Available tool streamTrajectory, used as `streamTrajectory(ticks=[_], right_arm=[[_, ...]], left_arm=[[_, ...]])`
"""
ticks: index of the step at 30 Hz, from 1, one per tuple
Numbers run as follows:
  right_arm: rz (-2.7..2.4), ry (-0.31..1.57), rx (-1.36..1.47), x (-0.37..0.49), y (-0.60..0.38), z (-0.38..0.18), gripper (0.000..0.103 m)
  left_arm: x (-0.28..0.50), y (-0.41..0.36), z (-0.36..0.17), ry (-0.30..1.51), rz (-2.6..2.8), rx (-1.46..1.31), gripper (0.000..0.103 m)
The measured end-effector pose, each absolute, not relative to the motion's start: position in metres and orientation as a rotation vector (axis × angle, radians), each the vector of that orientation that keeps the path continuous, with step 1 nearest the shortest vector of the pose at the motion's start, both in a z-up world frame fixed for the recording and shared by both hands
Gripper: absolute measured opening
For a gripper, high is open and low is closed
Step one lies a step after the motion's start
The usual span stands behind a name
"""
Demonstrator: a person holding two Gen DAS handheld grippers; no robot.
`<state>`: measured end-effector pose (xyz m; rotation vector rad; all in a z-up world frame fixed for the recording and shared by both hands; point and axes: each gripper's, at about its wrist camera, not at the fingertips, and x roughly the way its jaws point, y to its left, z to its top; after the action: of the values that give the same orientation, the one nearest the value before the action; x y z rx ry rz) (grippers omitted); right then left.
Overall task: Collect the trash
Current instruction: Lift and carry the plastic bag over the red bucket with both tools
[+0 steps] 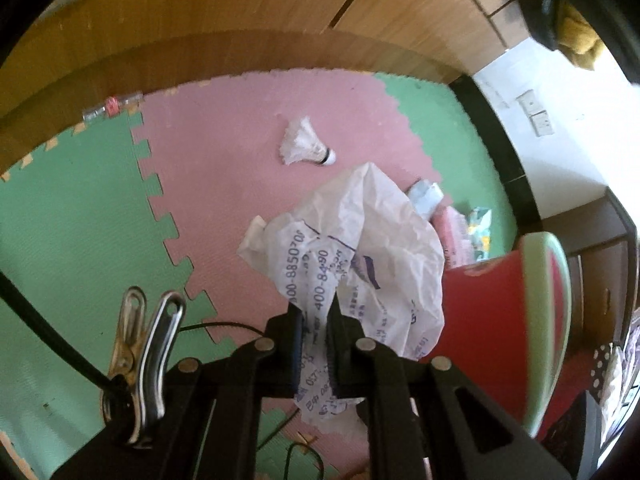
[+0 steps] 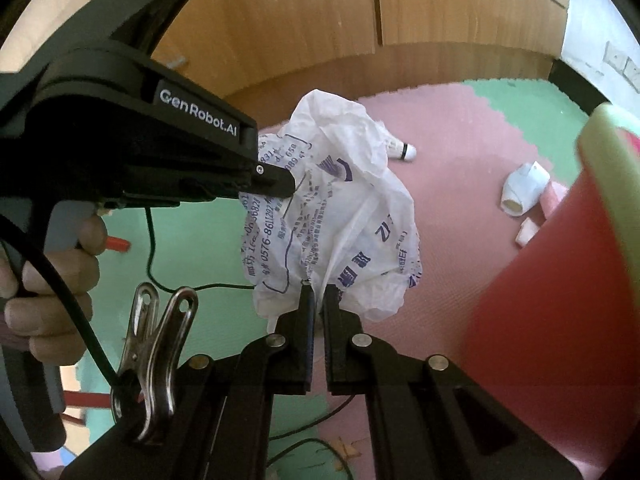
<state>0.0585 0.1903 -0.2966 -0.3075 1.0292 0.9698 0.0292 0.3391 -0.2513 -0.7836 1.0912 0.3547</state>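
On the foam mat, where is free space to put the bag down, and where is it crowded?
Free: the green mat left of the pink tiles, and the pink mat between the shuttlecock and the wooden cabinet. Crowded: right side, where wrappers lie beside the red bin. Both grippers hold the plastic bag.

The crumpled white bag (image 2: pixel 336 216) hid most of the shuttlecock (image 2: pixel 402 150) at upper centre; the red bin (image 2: pixel 552 300) was blurred and cut off at right.

I see a crinkled, thin printed plastic bag (image 1: pixel 360 248), matt foam floor mats (image 1: pixel 80 200) with a fine texture, glossy wood-grain cabinet panels (image 1: pixel 200 0), and a shiny metal clip (image 1: pixel 152 364).
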Motion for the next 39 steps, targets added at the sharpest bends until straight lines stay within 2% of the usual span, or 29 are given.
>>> streamTrajectory(ticks=[12,22,28,39], right_arm=[[0.958,0.895,-0.210,0.038,0.145,-0.229,0.005],[0.868,0.808,-0.134,0.026,0.091,-0.186,0.005],[0.778,0.779,-0.102,0.032,0.056,-0.177,0.005],[0.643,0.828,-0.043,0.048,0.002,-0.185,0.005]], left_arm=[[0.026,0.285,-0.154,0.949,0.261,-0.636,0.009],[0.053,0.227,-0.101,0.905,0.156,-0.514,0.009],[0.083,0.182,-0.093,0.911,0.082,-0.443,0.009],[0.131,0.119,-0.114,0.977,-0.004,-0.356,0.009]])
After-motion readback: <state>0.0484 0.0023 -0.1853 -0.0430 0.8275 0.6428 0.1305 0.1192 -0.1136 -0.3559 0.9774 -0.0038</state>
